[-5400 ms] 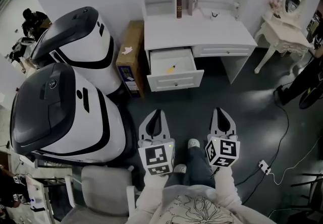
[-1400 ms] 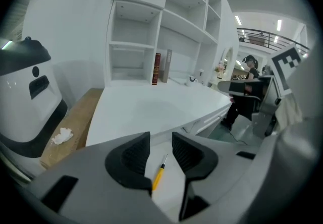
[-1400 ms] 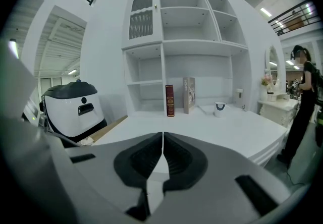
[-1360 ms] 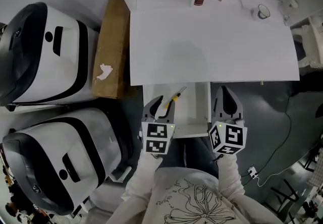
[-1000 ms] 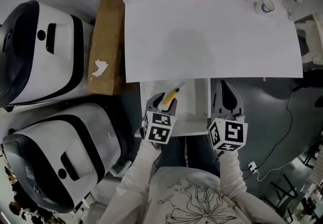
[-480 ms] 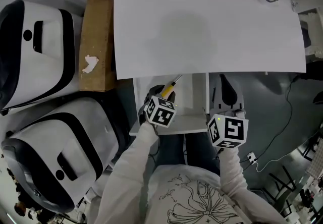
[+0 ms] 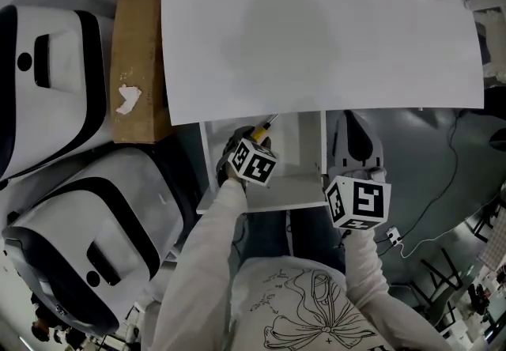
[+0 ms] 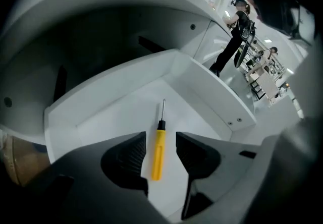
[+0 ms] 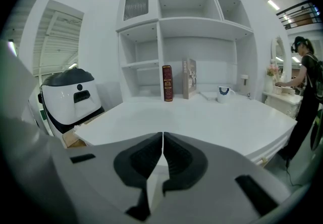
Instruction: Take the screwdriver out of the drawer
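Note:
The yellow-handled screwdriver [image 8: 158, 153] lies flat on the floor of the open white drawer [image 8: 202, 84], its thin metal shaft pointing toward the drawer's back. My left gripper [image 8: 160, 140] points steeply down into the drawer. Its jaws are opening and straddle the handle, and the pads do not touch it. In the head view the left gripper [image 7: 251, 138] covers most of the screwdriver [image 7: 263, 129] inside the drawer [image 7: 296, 153]. My right gripper [image 7: 352, 126] hangs beside the drawer's right side, its jaws [image 9: 162, 140] shut with nothing between them.
The white desk top [image 7: 316, 33] overhangs the drawer's rear. A brown cardboard box [image 7: 136, 49] and two white-and-black machines [image 7: 47, 65] stand to the left. A red book [image 9: 167, 82] and a cup [image 9: 222, 94] are on the desk. A cable [image 7: 466, 207] lies on the dark floor.
My left gripper has sunk into the drawer and tipped more steeply down over the screwdriver. The right gripper has dropped slightly beside the drawer.

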Tool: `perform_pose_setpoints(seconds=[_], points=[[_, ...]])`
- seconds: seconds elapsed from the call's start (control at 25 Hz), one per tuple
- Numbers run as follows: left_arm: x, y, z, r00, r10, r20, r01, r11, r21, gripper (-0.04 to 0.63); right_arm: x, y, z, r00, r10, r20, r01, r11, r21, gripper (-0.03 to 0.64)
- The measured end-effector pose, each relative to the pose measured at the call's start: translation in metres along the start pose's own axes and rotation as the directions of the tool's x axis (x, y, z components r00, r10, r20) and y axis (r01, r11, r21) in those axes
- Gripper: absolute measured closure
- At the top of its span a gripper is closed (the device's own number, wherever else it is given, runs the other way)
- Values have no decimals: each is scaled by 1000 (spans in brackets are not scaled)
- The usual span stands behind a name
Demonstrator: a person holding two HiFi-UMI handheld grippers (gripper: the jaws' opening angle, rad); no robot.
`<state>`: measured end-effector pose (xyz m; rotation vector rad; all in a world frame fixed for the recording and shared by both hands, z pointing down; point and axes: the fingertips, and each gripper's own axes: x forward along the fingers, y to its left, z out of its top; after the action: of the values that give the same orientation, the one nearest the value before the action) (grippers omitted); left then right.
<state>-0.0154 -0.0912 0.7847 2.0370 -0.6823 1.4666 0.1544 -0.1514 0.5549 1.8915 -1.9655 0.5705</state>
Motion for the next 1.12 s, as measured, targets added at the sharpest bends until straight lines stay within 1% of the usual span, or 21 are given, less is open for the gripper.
perform_pose_setpoints(seconds=[0.28,0.56,0.64,0.76,1.0,1.12], points=[[23,2,-5,999,-9,-49,8,1000,-6,416,9,-2,-9,1000,8,-26,-8,1000,1,612],[37,1,-12,996,-22,-83,21,1000,-11,417,15,-1,-19,999,10,-50,-10,1000,0,612],[39,4,-13,996,-14,-85,14,1000,-7,419,17,0,-21,998,13,-55,-14,1000,-1,612],[40,8,-13,997,3,-82,-3,1000,-3,458,20,1,-25,998,15,-62,-16,1000,-2,612],[40,14,-14,995,36,-92,-34,999,23,510,24,4,-28,997,15,-72,-15,1000,1,612],[41,14,-14,996,38,-84,-36,999,23,513,25,3,-29,997,14,-75,-13,1000,5,612]])
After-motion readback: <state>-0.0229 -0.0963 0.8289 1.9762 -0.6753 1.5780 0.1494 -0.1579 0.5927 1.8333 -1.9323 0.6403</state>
